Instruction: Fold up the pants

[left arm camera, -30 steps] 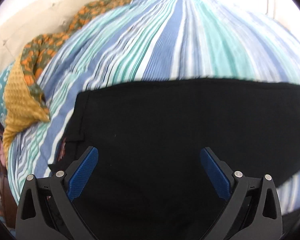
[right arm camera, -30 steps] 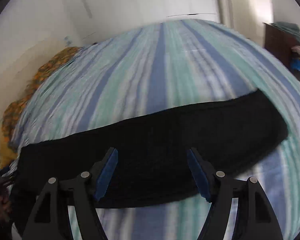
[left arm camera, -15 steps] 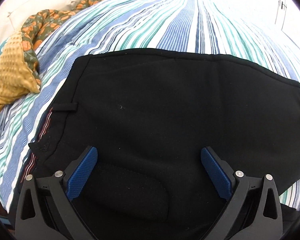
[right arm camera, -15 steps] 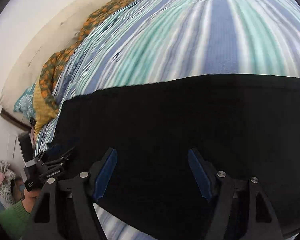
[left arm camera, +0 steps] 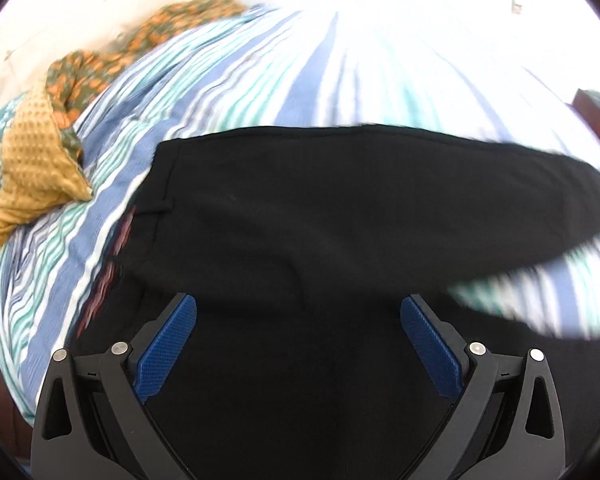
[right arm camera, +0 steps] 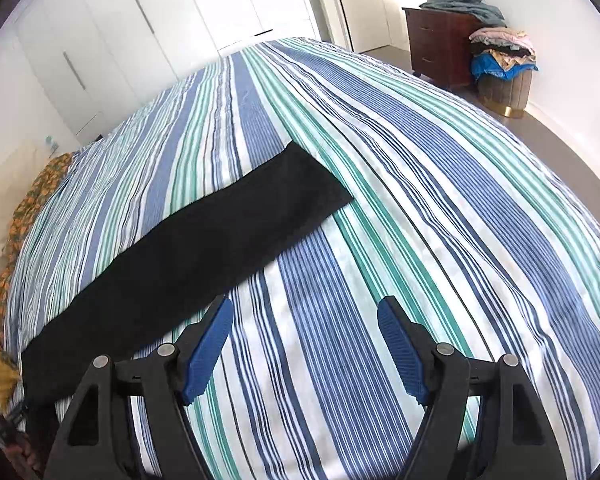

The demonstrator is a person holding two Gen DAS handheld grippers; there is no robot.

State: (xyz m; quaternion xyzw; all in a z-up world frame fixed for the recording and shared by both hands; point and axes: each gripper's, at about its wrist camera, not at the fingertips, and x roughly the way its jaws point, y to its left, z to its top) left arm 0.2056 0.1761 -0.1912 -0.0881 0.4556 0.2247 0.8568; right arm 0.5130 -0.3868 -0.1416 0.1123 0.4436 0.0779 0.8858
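Black pants (left arm camera: 320,216) lie flat on the striped bedspread (left arm camera: 236,80), waistband to the left with a belt loop showing. My left gripper (left arm camera: 298,308) hovers open above the pants' upper part, nothing between its blue pads. In the right wrist view the pants (right arm camera: 204,240) stretch as a long black strip, leg end toward the middle of the bed. My right gripper (right arm camera: 304,312) is over bare bedspread (right arm camera: 420,184) beside the pants' lower edge, its jaws opening wider with nothing between them.
A mustard and orange-patterned blanket (left arm camera: 40,160) is bunched at the bed's left edge. White wardrobe doors (right arm camera: 140,20) stand behind the bed. A brown dresser (right arm camera: 440,48) and a basket piled with clothes (right arm camera: 504,72) stand at the far right on the floor.
The right gripper swung from above the black pants to the right, over striped bedspread near the leg end. The left gripper pulled back slightly; its view of the waistband shifted and blurred.
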